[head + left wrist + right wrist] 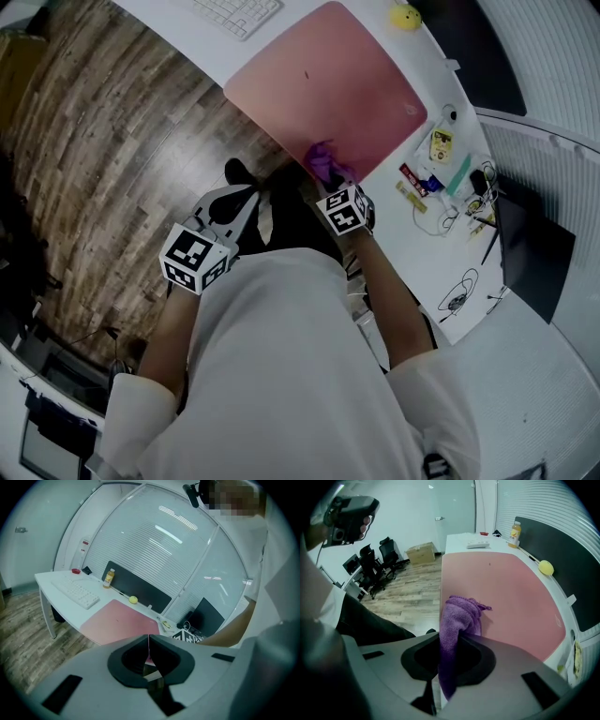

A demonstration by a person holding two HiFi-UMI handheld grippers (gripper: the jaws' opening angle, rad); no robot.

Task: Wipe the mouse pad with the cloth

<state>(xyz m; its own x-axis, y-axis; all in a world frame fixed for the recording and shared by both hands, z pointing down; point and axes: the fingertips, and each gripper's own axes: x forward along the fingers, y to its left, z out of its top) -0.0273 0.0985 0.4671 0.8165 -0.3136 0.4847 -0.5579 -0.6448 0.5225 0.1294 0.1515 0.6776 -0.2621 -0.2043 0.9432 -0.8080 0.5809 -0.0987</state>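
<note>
In the head view, the right gripper (333, 183) holds the purple cloth (323, 161) at the near corner of the pink mouse pad (328, 84). The pad stretches away toward the keyboard (234, 14). The left gripper (246, 202) hangs off the desk, over the floor.

In the left gripper view, its jaws are pressed together with nothing between them.

In the right gripper view, the jaws are clamped on the cloth, whose bunched end seems to touch the pad. The pad lies ahead and to the right, bare, with a yellow ball (545, 567) just past its edge.

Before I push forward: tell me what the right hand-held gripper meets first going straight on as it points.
Probably the pink mouse pad: the right hand-held gripper, shut on the purple cloth, aims low along it; depth unclear.
</note>
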